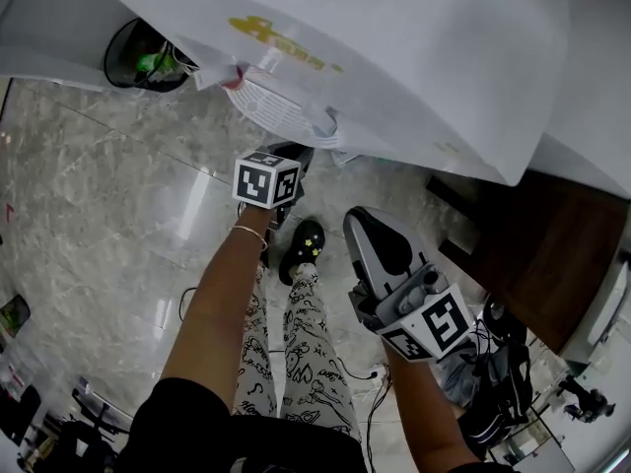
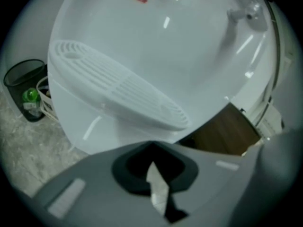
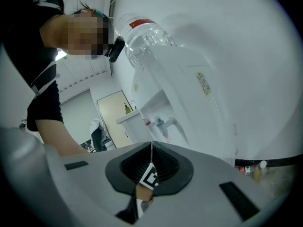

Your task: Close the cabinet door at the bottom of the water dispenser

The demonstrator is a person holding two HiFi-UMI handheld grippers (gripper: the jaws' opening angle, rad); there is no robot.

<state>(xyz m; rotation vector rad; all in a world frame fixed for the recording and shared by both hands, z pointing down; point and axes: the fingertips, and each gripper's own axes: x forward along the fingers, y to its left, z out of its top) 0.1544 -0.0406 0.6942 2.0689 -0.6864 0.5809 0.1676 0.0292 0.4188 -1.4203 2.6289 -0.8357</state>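
From above, the white water dispenser (image 1: 394, 57) fills the top of the head view, its ribbed drip tray (image 1: 276, 101) jutting toward me. The bottom cabinet door is hidden beneath the body. My left gripper (image 1: 294, 152) is held just under the drip tray, jaws shut and empty. In the left gripper view the drip tray (image 2: 118, 89) and the white front panel (image 2: 85, 126) are close ahead of the left gripper (image 2: 151, 148). My right gripper (image 1: 357, 217) hangs lower, to the right, shut on nothing. The right gripper view has the right gripper (image 3: 151, 146) facing the dispenser's side (image 3: 199, 93) and bottle (image 3: 142, 37).
A black waste bin (image 1: 148, 55) with a green item stands left of the dispenser on the marble floor (image 1: 89, 205). A dark wooden cabinet (image 1: 537, 249) is on the right. My own legs and black shoes (image 1: 304, 249) are below the grippers. Cables and gear (image 1: 498, 382) lie bottom right.
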